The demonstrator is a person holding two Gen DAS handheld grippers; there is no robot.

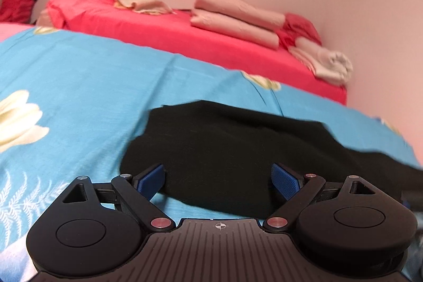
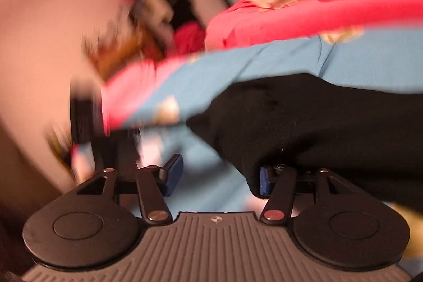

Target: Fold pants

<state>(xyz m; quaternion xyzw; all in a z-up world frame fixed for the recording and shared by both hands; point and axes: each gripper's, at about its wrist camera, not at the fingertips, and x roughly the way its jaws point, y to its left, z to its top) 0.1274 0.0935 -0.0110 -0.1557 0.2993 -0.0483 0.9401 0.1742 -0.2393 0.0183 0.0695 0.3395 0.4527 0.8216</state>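
Pants [image 1: 238, 149], black, lay bunched on blue floral sheet [image 1: 79, 75], red bed [image 1: 185, 38] far behind. Left gripper [image 1: 218, 180] hung over near edge, fingers apart, gripping nothing. Right gripper [image 2: 220, 177] fingers apart, cloth draped on right finger [image 2: 265, 183]; view blurred.

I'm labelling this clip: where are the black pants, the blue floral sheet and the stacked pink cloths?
black pants [image 1: 232, 149], left wrist view, middle.
blue floral sheet [image 1: 79, 86], left wrist view, bare area.
stacked pink cloths [image 1: 238, 17], left wrist view, stack's middle.

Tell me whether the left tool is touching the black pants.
Cannot tell. In the left wrist view the open left tool frames the black pants; no plain contact or gap.
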